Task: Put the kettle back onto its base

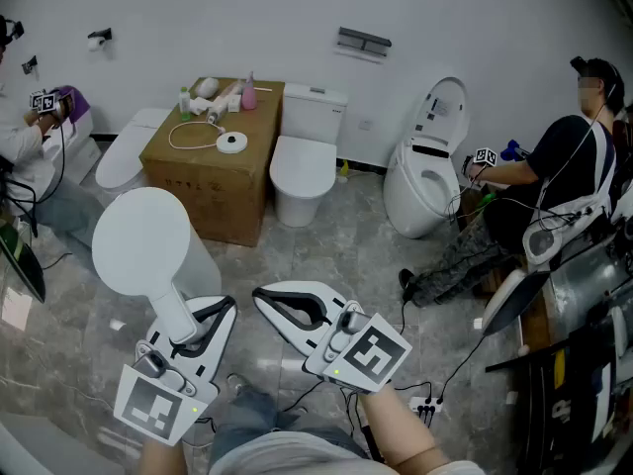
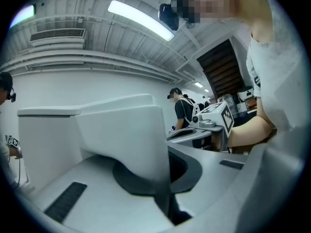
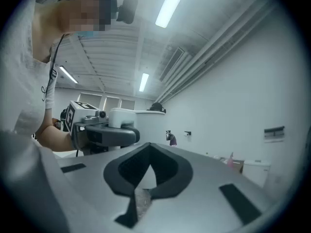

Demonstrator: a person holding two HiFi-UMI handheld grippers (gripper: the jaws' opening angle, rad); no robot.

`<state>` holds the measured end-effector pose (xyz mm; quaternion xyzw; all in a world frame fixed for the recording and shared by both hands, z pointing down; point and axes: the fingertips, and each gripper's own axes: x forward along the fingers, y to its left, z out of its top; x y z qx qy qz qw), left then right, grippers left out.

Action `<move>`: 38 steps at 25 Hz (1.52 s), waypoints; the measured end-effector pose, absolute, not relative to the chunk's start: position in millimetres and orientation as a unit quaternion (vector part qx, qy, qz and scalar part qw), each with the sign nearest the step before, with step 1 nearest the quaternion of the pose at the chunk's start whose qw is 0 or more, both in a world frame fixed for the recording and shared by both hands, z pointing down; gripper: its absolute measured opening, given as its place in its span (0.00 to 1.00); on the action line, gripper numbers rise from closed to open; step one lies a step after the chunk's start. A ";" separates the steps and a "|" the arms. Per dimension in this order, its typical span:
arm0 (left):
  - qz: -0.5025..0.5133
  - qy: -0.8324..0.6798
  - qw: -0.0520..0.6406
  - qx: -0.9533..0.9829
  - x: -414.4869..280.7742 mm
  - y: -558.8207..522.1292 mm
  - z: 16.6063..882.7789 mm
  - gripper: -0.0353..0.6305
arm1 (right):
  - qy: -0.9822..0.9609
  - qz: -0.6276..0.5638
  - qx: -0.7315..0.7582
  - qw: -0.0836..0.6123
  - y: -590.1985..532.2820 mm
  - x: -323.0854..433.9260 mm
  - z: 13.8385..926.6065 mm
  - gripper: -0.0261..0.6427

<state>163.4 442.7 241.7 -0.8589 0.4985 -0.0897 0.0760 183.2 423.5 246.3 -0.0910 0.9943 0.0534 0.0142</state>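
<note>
The white kettle (image 1: 143,240) hangs low at the left of the head view, over the floor, its round lid facing me. My left gripper (image 1: 203,327) is shut on the kettle's handle (image 2: 121,135), which fills the left gripper view. The round white base (image 1: 231,142) with its coiled cord lies on top of a cardboard box (image 1: 213,191) further ahead, well apart from the kettle. My right gripper (image 1: 269,303) is held level beside the kettle, shut with nothing in it. In the right gripper view the kettle (image 3: 130,125) shows beyond the closed jaws.
Bottles and small items (image 1: 223,95) stand at the back of the box. White toilets (image 1: 302,156) (image 1: 425,161) line the wall. A person (image 1: 554,176) sits at the right, another (image 1: 25,146) at the left. Cables and a power strip (image 1: 427,404) lie on the floor.
</note>
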 end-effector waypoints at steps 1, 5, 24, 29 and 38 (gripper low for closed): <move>-0.093 0.498 0.077 -0.859 163.7 443.4 242.5 0.07 | 0.994 0.053 -0.092 0.014 424.3 184.0 246.8 0.05; -0.096 0.500 0.077 -0.857 163.4 445.2 244.4 0.07 | 0.994 0.052 -0.094 0.015 426.3 185.6 247.6 0.05; -0.092 0.504 0.072 -0.856 135.5 410.4 251.5 0.07 | 0.994 0.034 -0.100 0.014 402.8 171.0 262.7 0.05; -0.081 0.486 0.061 -0.868 93.5 343.9 254.8 0.07 | 0.994 0.025 -0.110 0.011 337.7 127.7 261.6 0.05; -0.097 0.435 0.090 -0.891 41.2 254.2 263.0 0.07 | 0.989 0.037 -0.142 0.022 235.6 64.1 260.4 0.05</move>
